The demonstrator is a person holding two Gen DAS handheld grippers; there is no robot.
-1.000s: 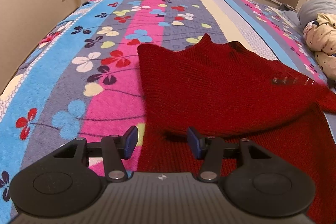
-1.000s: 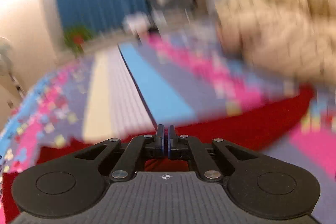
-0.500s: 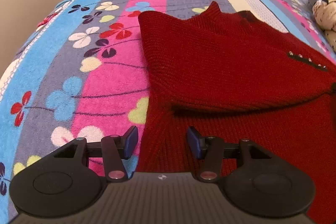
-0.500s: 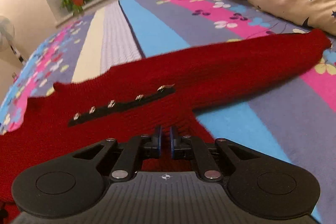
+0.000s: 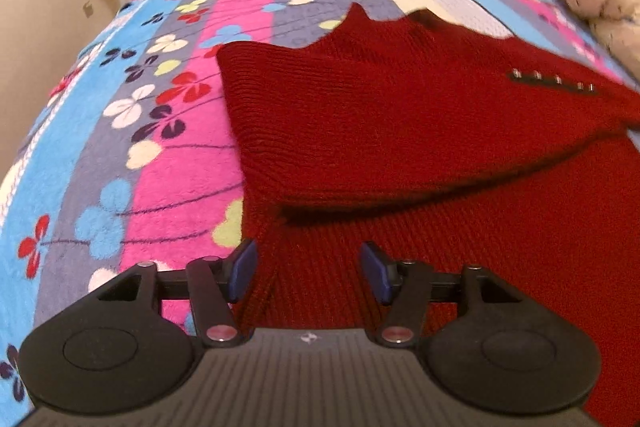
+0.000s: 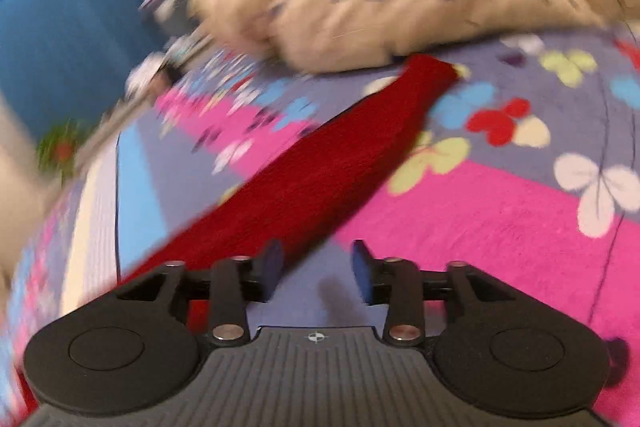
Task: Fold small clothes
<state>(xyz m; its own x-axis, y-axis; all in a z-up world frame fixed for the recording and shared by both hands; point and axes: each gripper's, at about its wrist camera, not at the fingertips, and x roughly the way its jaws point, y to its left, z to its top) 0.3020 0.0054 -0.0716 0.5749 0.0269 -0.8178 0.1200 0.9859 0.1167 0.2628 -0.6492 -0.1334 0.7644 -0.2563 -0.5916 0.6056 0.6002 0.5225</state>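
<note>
Only in the right view, the sweater's outstretched sleeve [image 6: 320, 163].

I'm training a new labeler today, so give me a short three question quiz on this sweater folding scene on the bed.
1. True or false: the left gripper is clamped on the red sweater.
2. Which lies stretched out ahead of the right gripper? A a sock, B the sweater's sleeve, C a towel.
3. Fill in: the row of small metal studs sits on a dark ____ on the sweater.

Key: 1 false, its jaws are opening over the knit; 2 B; 3 strip.
</note>
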